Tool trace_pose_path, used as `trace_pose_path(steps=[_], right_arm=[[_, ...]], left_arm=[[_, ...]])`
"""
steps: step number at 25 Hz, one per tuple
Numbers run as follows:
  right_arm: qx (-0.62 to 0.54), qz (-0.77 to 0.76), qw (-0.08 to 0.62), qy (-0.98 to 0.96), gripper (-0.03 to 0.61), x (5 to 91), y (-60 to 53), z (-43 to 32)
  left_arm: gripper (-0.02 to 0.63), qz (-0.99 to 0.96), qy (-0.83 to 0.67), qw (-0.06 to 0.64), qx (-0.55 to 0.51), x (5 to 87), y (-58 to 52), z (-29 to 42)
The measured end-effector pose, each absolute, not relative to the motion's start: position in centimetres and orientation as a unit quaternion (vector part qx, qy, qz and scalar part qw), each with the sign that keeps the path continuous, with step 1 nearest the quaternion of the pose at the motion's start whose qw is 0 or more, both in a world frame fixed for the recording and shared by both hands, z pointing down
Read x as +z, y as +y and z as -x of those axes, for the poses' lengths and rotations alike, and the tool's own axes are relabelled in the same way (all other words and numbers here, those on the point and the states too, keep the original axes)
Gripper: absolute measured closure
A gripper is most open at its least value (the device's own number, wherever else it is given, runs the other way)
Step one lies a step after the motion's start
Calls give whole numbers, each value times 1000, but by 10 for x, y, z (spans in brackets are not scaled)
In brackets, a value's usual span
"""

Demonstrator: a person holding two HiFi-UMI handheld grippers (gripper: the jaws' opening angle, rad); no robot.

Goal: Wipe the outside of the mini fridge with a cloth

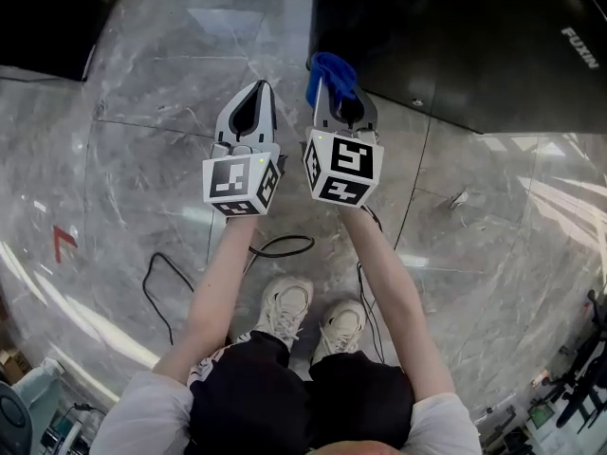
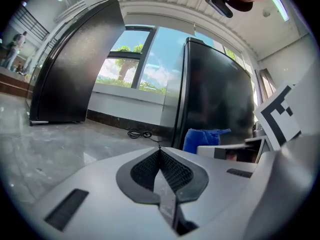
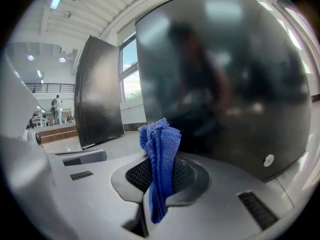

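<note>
Approach step: the right gripper (image 1: 340, 112) clamps the cloth (image 1: 332, 70) near the mini fridge (image 1: 455, 36). The left gripper (image 1: 258, 102) sits closed and empty. Next move: press the cloth onto the fridge's face.

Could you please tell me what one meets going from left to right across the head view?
Red floor mark → left gripper, jaws shut and empty → right gripper, shut on the blue cloth → white lettering on the mini fridge.

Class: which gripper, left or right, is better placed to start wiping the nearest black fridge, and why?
Right. The right gripper is shut on the blue cloth beside the fridge; the left gripper is shut, empty.
</note>
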State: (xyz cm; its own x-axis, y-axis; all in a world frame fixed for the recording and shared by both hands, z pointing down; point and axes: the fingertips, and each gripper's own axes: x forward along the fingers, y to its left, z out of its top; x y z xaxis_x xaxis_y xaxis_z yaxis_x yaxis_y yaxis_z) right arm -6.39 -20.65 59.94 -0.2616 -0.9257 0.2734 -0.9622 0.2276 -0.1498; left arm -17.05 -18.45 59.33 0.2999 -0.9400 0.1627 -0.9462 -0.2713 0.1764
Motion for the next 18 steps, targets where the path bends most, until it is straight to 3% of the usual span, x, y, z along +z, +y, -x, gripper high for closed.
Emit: trace_pose_path(steps=[9, 18], right_arm=[[113, -595, 92, -791, 514, 612, -229, 98], [112, -605, 84, -784, 514, 609, -225, 82]], left_arm=[[609, -792, -592, 147, 14, 617, -192, 182], [609, -800, -582, 142, 10, 610, -192, 166]])
